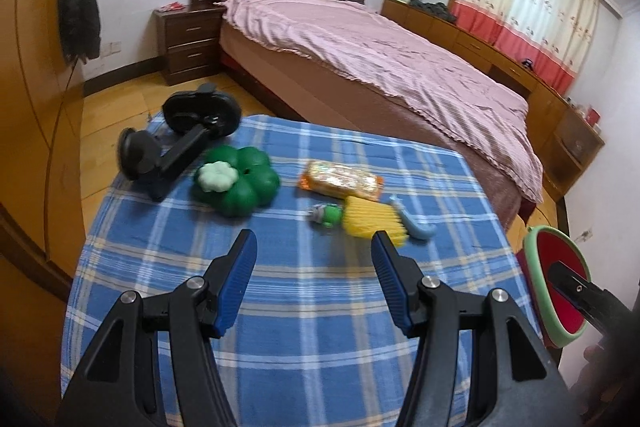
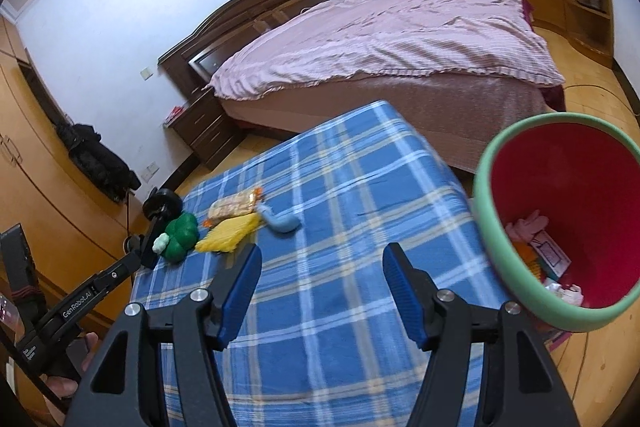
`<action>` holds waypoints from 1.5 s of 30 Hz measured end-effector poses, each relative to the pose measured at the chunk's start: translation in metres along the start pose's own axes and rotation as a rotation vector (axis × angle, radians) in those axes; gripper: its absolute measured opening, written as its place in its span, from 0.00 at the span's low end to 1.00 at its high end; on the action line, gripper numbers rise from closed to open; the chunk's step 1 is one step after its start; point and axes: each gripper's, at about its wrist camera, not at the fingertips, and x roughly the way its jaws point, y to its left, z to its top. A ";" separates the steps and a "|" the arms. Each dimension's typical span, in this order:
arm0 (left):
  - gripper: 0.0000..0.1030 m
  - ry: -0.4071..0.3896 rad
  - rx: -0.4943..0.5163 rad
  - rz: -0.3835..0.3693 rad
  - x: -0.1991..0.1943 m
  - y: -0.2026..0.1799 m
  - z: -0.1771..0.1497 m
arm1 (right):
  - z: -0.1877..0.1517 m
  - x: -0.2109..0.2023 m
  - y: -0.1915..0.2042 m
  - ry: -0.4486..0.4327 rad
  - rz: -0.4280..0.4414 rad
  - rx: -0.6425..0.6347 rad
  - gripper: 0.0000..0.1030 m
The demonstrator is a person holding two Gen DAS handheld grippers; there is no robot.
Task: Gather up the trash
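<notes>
I have both claws over the bench (image 1: 304,307), which is covered with a blue plaid cloth. Left claw (image 1: 314,249): jaws apart, nothing between the blue pads, released. Right claw (image 2: 322,263): jaws likewise apart and empty, released. Trash on the cloth, seen from the left wrist view: an orange snack wrapper (image 1: 342,181) lies ahead of the left claw; just in front of it sit a small green-and-grey scrap (image 1: 326,215) and a yellow ribbed piece (image 1: 370,223), the two close beside each other; a pale blue curved item (image 1: 416,227) touches the yellow piece on its right side. To the left, a green flower-shaped object (image 1: 240,183) with a pale green flower piece (image 1: 216,177) resting on it. Beyond that, a black stand (image 1: 176,155) at the bench's far left corner. The bin (image 2: 492,227), red inside with a green rim, stands off the bench's right edge; some paper and pink scraps lie in it. Neither claw touches any item.
</notes>
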 end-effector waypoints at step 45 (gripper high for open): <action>0.58 0.048 -0.116 -0.010 0.048 0.100 -0.009 | -0.004 0.164 0.103 0.164 0.017 0.030 0.17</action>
